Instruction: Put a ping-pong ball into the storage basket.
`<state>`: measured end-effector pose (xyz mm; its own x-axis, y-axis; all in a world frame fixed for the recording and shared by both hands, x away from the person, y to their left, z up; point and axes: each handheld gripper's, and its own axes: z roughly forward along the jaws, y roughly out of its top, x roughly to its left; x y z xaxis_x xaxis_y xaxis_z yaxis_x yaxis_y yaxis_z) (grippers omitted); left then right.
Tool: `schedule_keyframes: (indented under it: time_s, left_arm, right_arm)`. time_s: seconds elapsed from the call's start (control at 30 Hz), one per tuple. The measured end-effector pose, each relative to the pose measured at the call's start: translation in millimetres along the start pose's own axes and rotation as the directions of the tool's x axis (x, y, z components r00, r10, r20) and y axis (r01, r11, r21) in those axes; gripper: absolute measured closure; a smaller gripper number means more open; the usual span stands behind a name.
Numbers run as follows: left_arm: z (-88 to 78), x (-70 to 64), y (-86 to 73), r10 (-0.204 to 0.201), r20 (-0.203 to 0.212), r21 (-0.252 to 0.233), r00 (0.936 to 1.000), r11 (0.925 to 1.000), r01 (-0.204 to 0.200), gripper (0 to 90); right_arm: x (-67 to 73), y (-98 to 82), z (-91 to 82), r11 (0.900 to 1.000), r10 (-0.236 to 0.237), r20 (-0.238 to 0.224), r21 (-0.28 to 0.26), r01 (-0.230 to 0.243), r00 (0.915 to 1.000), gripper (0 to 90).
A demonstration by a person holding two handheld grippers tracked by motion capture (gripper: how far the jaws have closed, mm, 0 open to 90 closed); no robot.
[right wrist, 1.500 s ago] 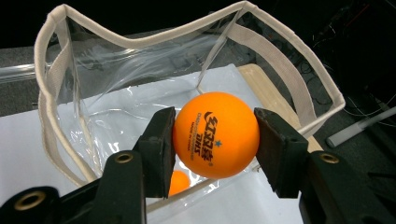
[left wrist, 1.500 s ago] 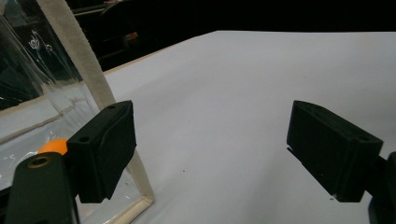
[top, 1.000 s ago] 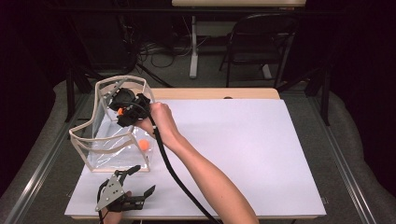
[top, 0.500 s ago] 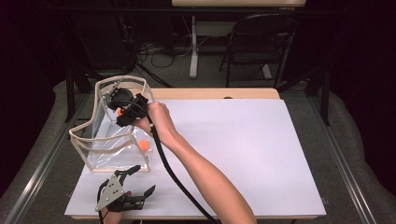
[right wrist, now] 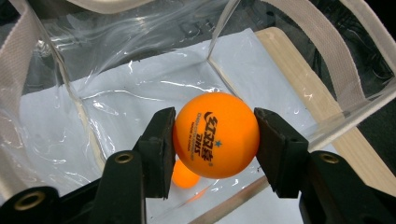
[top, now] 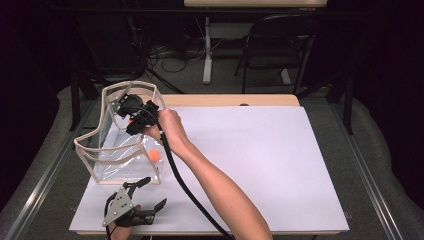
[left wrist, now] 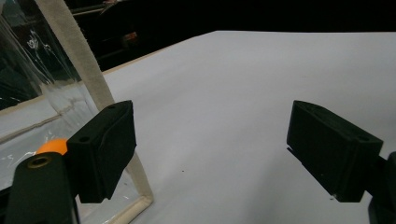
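Observation:
A clear plastic bag [top: 117, 150] with beige trim stands open at the table's left. My right gripper [top: 129, 115] hangs over its mouth, shut on an orange table-tennis ball [right wrist: 215, 135] held between both pads. A second orange ball [top: 156, 156] lies on the bag's floor, and it shows below the held one [right wrist: 184, 176] in the right gripper view. My left gripper [top: 145, 197] rests near the table's front edge just in front of the bag, jaws open [left wrist: 217, 154] with nothing between them. The bag's corner trim [left wrist: 77, 60] and the lying ball [left wrist: 51, 146] sit at that view's left.
The white table top [top: 270, 160] stretches wide to the right of the bag. A wooden strip [top: 225, 100] runs along the far edge. A black chair [top: 280, 45] and cables stand beyond the table. The right gripper's cable [top: 185, 190] trails across the front.
The right gripper with its ball has edged slightly left over the bag's mouth. The left gripper has stayed put.

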<state>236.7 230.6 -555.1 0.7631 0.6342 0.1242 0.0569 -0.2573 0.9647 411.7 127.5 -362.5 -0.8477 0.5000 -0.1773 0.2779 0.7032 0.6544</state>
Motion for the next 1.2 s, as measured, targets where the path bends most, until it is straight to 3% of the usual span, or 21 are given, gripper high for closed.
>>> schedule_keyframes:
  time_s: [1.2]
  left_arm:
    - [0.0, -0.2, 0.0, -0.003, 0.001, -0.003, 1.0000, 1.0000, 0.003, 16.0]
  right_arm:
    - [1.9, 2.3, 17.8, 0.999, 0.017, -0.012, 0.046, -0.016, 0.9998, 50.2]
